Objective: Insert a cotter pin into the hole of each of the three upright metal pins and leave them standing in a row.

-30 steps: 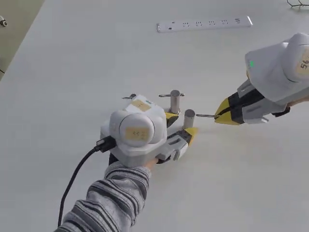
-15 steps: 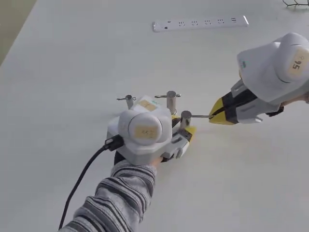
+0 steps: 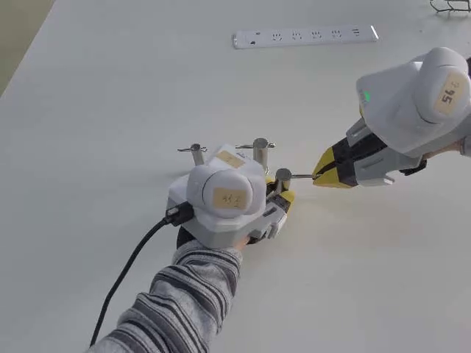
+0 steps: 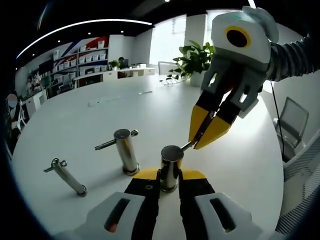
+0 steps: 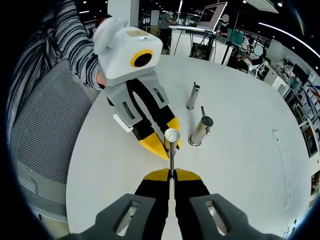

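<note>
The left gripper [image 3: 280,190] has its jaws pressed together on the lower part of the clamped pin [image 4: 171,162], a short metal post that stands upright on the white table [image 3: 110,110]. On the far side of the clamped pin from the left gripper, the right gripper [image 3: 316,176] pinches the loose cotter pin [image 5: 171,159] between its yellow tips. The loose cotter pin lies level and points straight at the clamped pin, and its free end meets that pin just under the flat head. Whether the end has gone into the hole or only touches the side cannot be told.

Just beside the clamped pin, in the left gripper view to its left, stands the middle pin [image 4: 126,155], upright, with a second cotter pin [image 4: 105,145] through it near the top. Farther from the clamped pin on the same side stands the far pin [image 4: 67,176], with a third cotter pin [image 4: 54,165] through its top. The three posts form a rough line, apart from one another.

Well beyond the clamped pin, at the far edge of the table in the head view, lies a white power strip [image 3: 305,35]. A black cable [image 3: 132,265] runs from the back of the left gripper, away from the clamped pin, alongside a striped sleeve [image 3: 176,309].
</note>
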`<action>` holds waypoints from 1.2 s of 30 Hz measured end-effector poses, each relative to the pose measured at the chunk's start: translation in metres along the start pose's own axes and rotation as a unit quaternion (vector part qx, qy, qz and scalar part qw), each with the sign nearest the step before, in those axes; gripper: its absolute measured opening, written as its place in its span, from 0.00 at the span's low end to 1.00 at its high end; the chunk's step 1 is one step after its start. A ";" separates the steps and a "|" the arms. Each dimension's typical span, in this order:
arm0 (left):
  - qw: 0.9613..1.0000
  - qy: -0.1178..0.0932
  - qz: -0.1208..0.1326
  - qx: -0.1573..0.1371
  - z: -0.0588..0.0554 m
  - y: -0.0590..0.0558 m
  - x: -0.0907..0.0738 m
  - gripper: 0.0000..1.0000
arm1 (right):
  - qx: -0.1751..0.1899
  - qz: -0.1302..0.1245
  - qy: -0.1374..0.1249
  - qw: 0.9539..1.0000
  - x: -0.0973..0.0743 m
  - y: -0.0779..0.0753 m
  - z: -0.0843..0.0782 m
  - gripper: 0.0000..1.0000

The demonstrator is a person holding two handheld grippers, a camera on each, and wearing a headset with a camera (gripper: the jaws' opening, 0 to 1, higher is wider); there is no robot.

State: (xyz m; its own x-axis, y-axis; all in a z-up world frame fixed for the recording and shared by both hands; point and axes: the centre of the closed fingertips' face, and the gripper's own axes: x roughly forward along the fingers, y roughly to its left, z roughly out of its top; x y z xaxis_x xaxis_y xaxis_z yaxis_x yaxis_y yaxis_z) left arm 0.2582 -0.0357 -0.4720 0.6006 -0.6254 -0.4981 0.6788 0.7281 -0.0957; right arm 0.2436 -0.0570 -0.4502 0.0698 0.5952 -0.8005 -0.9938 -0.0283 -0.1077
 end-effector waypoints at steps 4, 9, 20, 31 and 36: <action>1.000 0.000 -0.001 0.002 0.000 0.000 0.000 0.10 | -0.003 0.000 0.000 1.000 0.002 -0.002 0.000 0.00; 1.000 -0.002 -0.007 0.004 0.000 0.000 0.000 0.10 | 0.000 0.002 -0.003 1.000 0.003 0.000 0.004 0.00; 1.000 -0.004 -0.004 -0.010 0.000 -0.004 0.003 0.10 | 0.014 -0.003 0.002 1.000 0.007 0.003 0.013 0.00; 1.000 -0.007 0.002 -0.020 -0.001 -0.004 0.004 0.10 | 0.016 -0.011 0.000 1.000 0.009 0.002 0.016 0.00; 1.000 -0.007 0.002 -0.021 -0.001 -0.005 0.004 0.11 | 0.029 -0.021 -0.007 0.999 0.012 -0.002 0.018 0.00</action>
State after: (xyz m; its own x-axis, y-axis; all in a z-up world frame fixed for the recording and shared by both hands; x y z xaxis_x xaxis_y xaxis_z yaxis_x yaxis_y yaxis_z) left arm 0.2572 -0.0413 -0.4744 0.6094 -0.6259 -0.4868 0.6583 0.7415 -0.1292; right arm 0.2444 -0.0356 -0.4490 0.1101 0.6064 -0.7875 -0.9935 0.0428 -0.1060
